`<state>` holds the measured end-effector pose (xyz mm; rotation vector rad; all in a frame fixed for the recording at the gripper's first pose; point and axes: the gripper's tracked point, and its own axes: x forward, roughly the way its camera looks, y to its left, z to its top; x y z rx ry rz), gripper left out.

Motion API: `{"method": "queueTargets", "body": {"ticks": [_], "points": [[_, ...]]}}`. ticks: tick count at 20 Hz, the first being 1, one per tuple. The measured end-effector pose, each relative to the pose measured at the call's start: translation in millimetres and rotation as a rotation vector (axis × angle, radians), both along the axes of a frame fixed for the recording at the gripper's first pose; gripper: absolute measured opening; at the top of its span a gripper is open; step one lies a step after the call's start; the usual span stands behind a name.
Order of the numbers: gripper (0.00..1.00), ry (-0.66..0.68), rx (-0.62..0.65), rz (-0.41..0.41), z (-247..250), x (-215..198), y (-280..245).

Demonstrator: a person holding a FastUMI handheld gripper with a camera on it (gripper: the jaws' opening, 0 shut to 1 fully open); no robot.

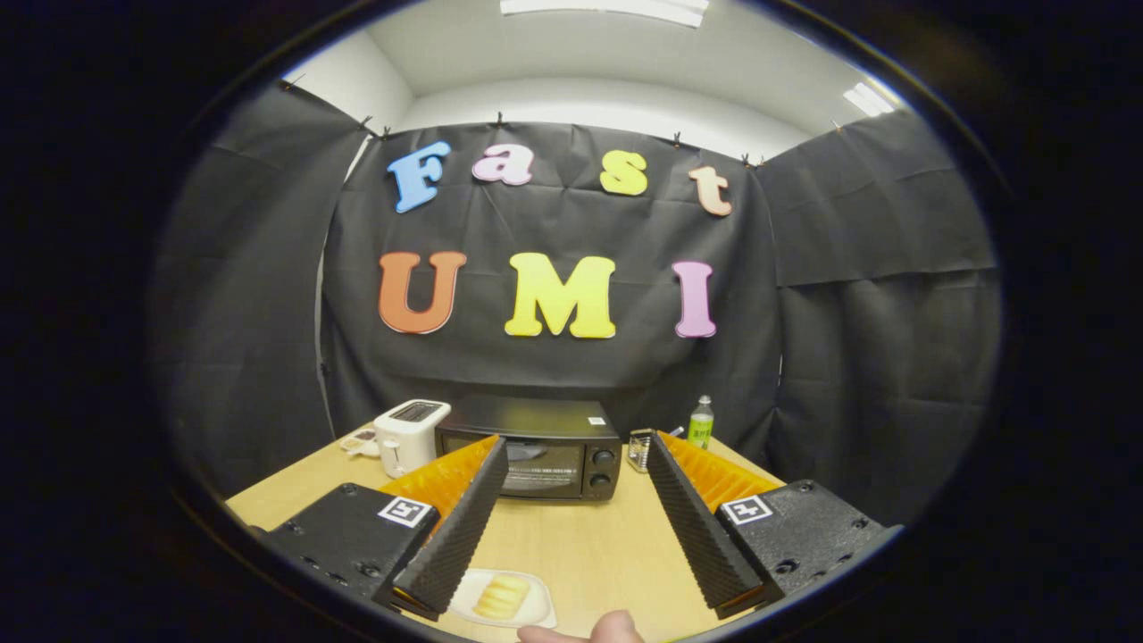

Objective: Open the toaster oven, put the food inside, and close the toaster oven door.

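1. On the wooden table [616, 554], bare room lies between the spread, empty fingers of the gripper [573, 455].
2. Beyond them stands the black toaster oven [529, 446], door closed.
3. Pale yellow food [500, 596] sits on a white plate [464, 605] beneath the fingers.

The gripper [571, 446] has two long wedge-shaped fingers [464, 527] with ribbed, finely toothed inner faces. Each finger is mounted on a black block [344, 536] with rounded corners and recessed screw holes. Each block carries a small square white tag [407, 512] printed with a black pattern. The fingers stand wide apart.
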<state>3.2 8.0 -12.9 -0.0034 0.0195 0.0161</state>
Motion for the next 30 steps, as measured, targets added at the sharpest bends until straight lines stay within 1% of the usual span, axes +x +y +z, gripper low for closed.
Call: {"method": "queueTargets", "body": {"ticks": [4,8,15,21,26,30], "points": [[1.0,0.001,-0.004,0.003,-3,5,4],[1.0,0.016,-0.016,0.026,-10,11,17],[1.0,0.028,0.0,0.046,-13,15,33],[1.0,0.019,0.004,0.053,-11,19,37],[1.0,0.016,0.022,0.05,-8,34,43],[1.0,0.036,0.055,0.086,-5,59,56]]}}
